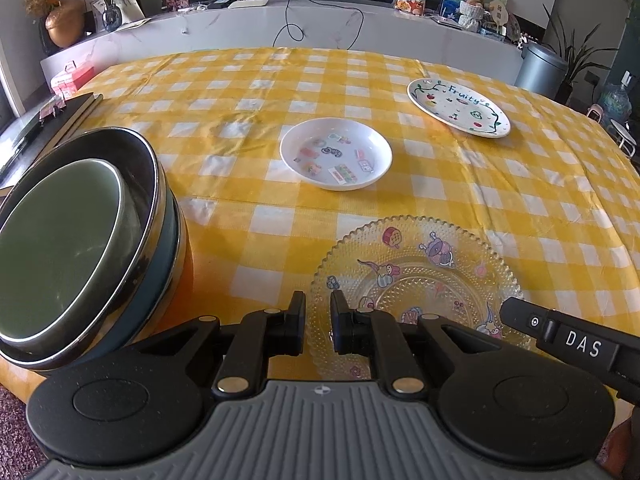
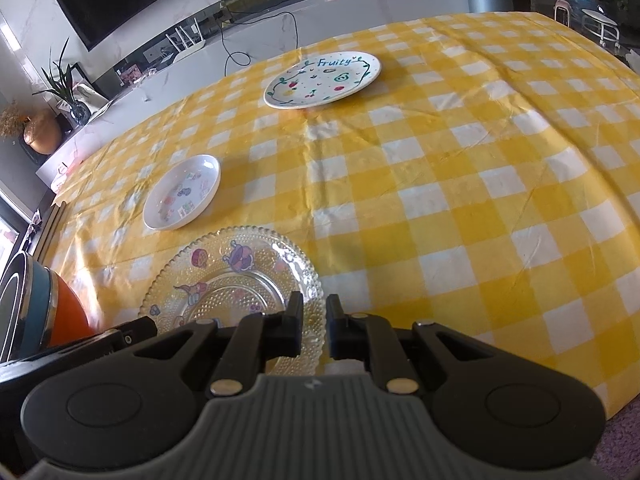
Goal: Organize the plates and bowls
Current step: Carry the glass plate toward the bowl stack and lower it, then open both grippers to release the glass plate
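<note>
A clear beaded glass plate [image 1: 420, 264] [image 2: 224, 276] with cartoon stickers lies flat on the yellow checked tablecloth, nearest me. My left gripper [image 1: 318, 302] hovers over its left rim, jaws a narrow gap apart and empty. My right gripper [image 2: 314, 304] hovers over its right rim in the same way, touching nothing. Beyond sits a small white dish [image 1: 336, 154] [image 2: 182, 192] with stickers, and farther off a white "Fruity" plate [image 1: 458, 108] [image 2: 322, 80]. At the left stands a stack of bowls [image 1: 80, 240] [image 2: 36, 312]: a green one nested in steel-rimmed blue and orange ones.
The tablecloth [image 1: 240, 92] covers a wide table. A dark book with a clip [image 1: 60, 120] lies at the table's left edge. Behind the table runs a white counter [image 1: 320, 28] with plants, a router, cables and a snack bag. A grey bin [image 1: 540, 68] stands at the back right.
</note>
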`<state>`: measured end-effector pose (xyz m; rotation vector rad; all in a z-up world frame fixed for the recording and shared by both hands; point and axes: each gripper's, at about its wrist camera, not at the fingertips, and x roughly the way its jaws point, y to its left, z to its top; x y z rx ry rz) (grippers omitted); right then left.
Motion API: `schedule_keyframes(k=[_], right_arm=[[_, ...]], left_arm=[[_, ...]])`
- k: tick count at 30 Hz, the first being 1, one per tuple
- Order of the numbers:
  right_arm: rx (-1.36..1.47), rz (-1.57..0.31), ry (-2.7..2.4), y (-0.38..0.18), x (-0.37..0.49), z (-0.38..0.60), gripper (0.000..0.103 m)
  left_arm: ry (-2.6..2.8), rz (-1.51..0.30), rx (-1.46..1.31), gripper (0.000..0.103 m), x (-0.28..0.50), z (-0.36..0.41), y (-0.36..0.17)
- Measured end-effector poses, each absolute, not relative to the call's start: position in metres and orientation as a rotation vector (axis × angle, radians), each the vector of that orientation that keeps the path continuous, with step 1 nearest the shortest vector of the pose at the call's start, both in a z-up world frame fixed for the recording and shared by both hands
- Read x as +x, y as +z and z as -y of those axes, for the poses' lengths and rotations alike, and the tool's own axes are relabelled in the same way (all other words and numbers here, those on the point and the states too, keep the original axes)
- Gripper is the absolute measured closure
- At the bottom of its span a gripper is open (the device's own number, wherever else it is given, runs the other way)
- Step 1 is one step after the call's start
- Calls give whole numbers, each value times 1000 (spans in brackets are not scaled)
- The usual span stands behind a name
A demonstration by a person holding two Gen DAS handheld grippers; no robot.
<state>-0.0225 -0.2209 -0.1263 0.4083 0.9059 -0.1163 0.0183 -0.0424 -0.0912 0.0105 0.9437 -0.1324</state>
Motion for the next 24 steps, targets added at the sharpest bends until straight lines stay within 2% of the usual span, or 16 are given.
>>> schedule_keyframes(k=[4, 7, 8, 24], right_arm=[[401, -875, -120, -121, -24, 220, 88], [386, -845, -122, -114, -25, 219, 74], [388, -836, -123, -113, -25, 219, 73], [422, -813, -182, -113, -9, 232, 71]], left_arm=[[-151, -922, -11, 86, 18, 42, -87], [-170, -895, -7, 82, 18, 46, -82], [-178, -886, -9, 79, 18, 47, -80], [-217, -871, -62, 73, 56, 65, -69]])
